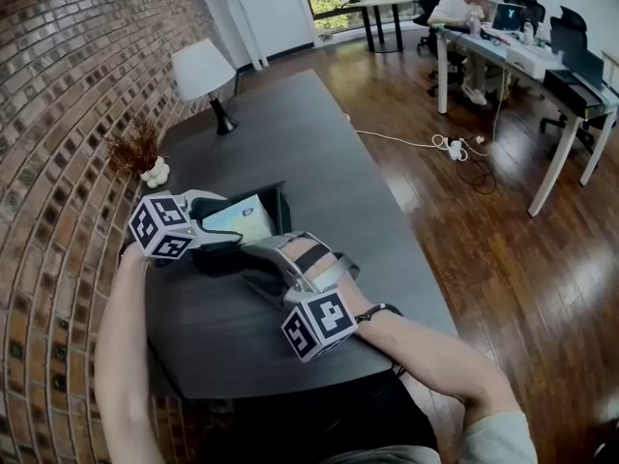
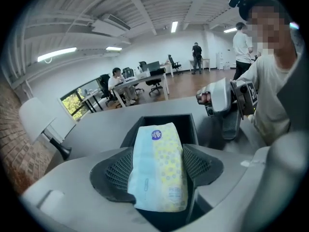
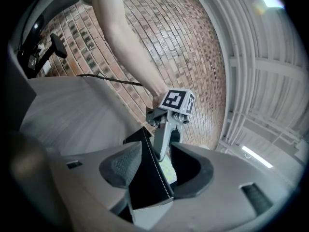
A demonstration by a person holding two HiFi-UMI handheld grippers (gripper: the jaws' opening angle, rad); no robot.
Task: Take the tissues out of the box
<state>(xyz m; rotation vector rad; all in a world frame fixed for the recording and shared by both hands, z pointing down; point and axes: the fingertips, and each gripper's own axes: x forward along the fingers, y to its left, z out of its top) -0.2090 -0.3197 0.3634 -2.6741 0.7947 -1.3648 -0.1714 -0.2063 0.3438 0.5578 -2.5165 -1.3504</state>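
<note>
Status | left gripper (image 2: 158,170): jaws pressing tissue pack (image 2: 157,146) | right gripper (image 3: 157,169): jaws clamping box (image 3: 146,180)

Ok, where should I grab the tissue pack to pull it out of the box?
Probably across its narrow width, pads on the two long edges of the tissue pack, coming in through the open top of the box: its walls block every other side.

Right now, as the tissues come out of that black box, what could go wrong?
The left gripper pinches the soft tissue pack by its sides, so it may slip back into the black box. The right gripper holds only one wall, so the box could tilt or lift along.
</note>
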